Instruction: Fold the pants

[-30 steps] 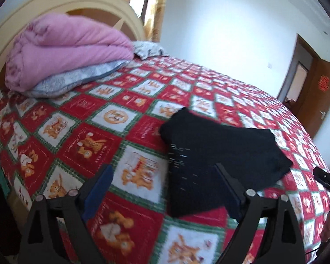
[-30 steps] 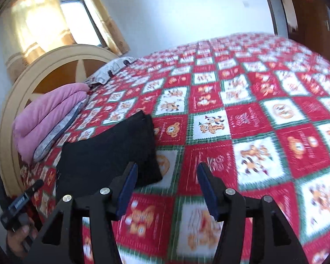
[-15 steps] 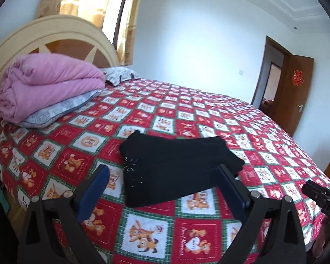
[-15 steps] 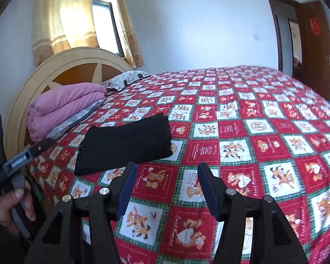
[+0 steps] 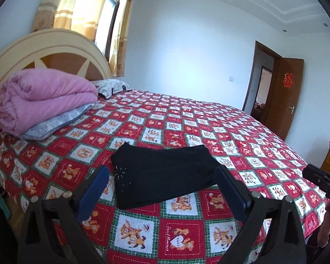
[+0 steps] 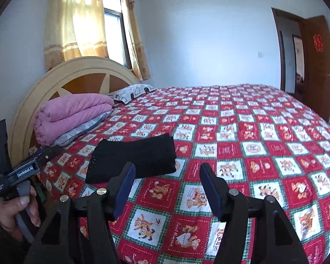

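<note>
The pants [image 5: 162, 176] lie as a compact black bundle near the close edge of the bed [image 5: 242, 132], already doubled over into a rough rectangle with stacked layers showing along its near side. They look soft and limp, light enough to lift with one pinch, and the knit-looking cloth should not slip much between padded fingers. As a judgement, any further fold is best taken at two corners of one short end, pinching through all layers so the stack does not slide apart; a grip on the top layer alone would likely peel it open.

The left gripper [image 5: 162, 182] hangs above and short of the bundle with its jaws spread wide, having just been opening, and nothing between them. The right gripper [image 6: 167, 176] is off to the right of the pants, jaws partly apart and empty.

Further out, a folded pink quilt [image 5: 44, 96] rests against the headboard [image 5: 33, 52].
</note>
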The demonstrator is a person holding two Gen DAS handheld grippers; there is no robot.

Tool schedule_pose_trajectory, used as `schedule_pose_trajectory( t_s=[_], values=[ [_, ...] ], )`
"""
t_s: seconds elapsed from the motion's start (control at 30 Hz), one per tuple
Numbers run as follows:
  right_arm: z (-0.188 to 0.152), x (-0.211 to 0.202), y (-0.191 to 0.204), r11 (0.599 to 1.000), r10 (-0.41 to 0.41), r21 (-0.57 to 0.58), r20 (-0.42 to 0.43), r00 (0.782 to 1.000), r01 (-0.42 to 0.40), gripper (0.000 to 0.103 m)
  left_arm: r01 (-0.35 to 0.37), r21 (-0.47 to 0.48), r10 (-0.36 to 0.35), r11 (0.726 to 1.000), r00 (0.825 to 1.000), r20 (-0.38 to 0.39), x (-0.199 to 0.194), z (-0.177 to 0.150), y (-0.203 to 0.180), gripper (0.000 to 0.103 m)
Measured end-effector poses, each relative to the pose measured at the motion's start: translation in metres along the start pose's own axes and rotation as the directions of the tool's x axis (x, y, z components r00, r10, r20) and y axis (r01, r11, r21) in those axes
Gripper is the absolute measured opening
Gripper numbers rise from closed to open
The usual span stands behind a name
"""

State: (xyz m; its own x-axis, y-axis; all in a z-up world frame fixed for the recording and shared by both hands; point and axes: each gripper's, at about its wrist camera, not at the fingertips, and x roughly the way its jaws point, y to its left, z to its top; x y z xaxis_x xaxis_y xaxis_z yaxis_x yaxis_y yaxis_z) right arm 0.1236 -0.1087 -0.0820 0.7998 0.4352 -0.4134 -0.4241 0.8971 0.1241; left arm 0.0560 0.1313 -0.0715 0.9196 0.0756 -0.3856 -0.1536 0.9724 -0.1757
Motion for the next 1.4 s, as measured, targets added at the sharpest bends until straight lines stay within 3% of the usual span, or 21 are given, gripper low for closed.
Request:
schedule_pose_trajectory(
  t_s=[0.23, 0.67, 1.4],
  values=[
    [0.009, -0.022, 0.011, 0.999, -0.016, -0.050, 0.057, 0.998, 0.019, 0.063, 0.011, -0.002, -0.011, 1.000, 0.999, 0.043, -0.016, 0.009, -0.004, 0.103],
    [0.018, -0.045, 0.016, 0.997, -0.030, -0.071, 0.111, 0.993, 0.039, 0.066, 0.008, 0.046, -0.009, 0.999, 0.999, 0.031, -0.022, 0.013, -0.019, 0.103],
    [0.017, -0.045, 0.021, 0.995, -0.035, -0.086, 0.115, 0.993, 0.045, 0.067, -0.019, 0.005, 0.019, 1.000, 0.999, 0.032, -0.025, 0.018, -0.017, 0.103]
  ],
)
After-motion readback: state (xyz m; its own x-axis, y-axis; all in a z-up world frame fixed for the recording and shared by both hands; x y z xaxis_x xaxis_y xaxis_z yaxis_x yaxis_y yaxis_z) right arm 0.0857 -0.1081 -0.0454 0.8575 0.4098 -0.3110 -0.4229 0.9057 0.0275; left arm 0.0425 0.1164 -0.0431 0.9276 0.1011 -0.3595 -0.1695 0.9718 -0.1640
